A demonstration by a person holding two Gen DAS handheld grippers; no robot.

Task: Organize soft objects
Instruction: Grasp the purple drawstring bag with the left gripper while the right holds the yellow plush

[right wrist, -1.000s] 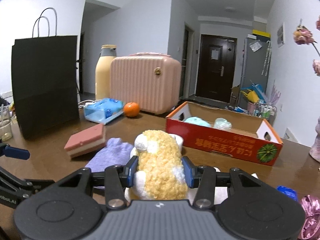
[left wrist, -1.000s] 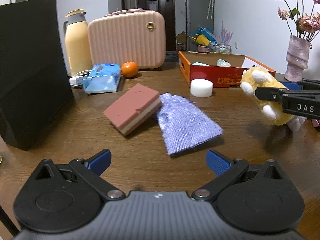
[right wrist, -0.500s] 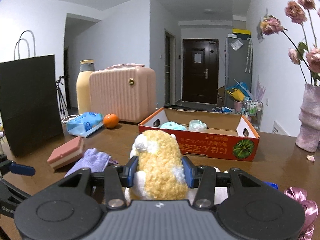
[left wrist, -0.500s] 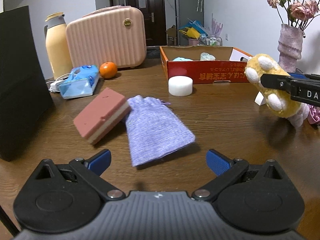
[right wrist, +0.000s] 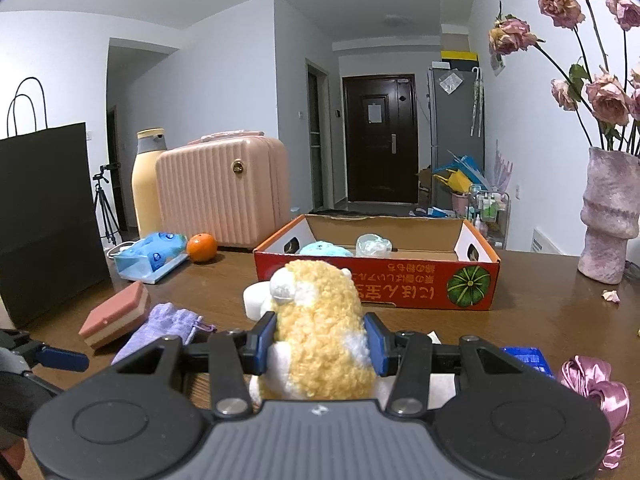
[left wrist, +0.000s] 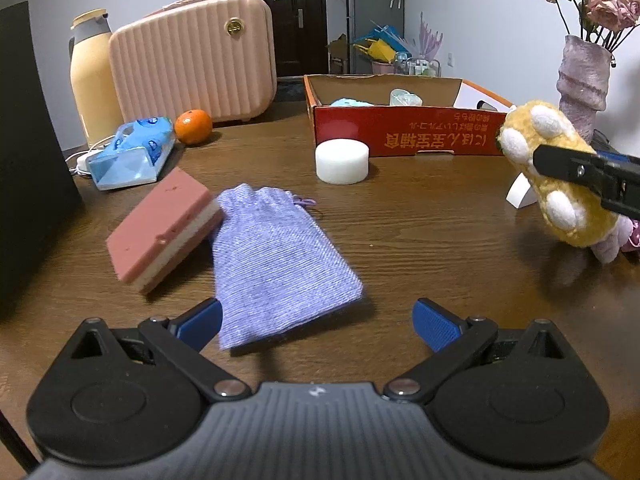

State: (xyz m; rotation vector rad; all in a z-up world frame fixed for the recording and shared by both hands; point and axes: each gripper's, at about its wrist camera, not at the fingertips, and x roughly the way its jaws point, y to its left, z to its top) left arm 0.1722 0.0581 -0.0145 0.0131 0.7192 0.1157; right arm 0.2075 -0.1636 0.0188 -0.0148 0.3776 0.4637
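My right gripper is shut on a yellow plush toy with white paws, held above the table in front of the red cardboard box; the toy also shows at the right of the left wrist view. The box holds a light blue soft thing and a clear crumpled one. My left gripper is open, its blue pads either side of the near end of a purple cloth pouch lying flat. A pink and white sponge leans beside the pouch. A white foam disc sits before the box.
A black paper bag stands at the left. At the back are a pink case, a yellow flask, a blue tissue pack and an orange. A vase of roses and a pink ribbon are at the right.
My left gripper has moved closer to the purple pouch, which now reaches between its pads. The right gripper swung right with the plush toy, so the box sits straight ahead of it.
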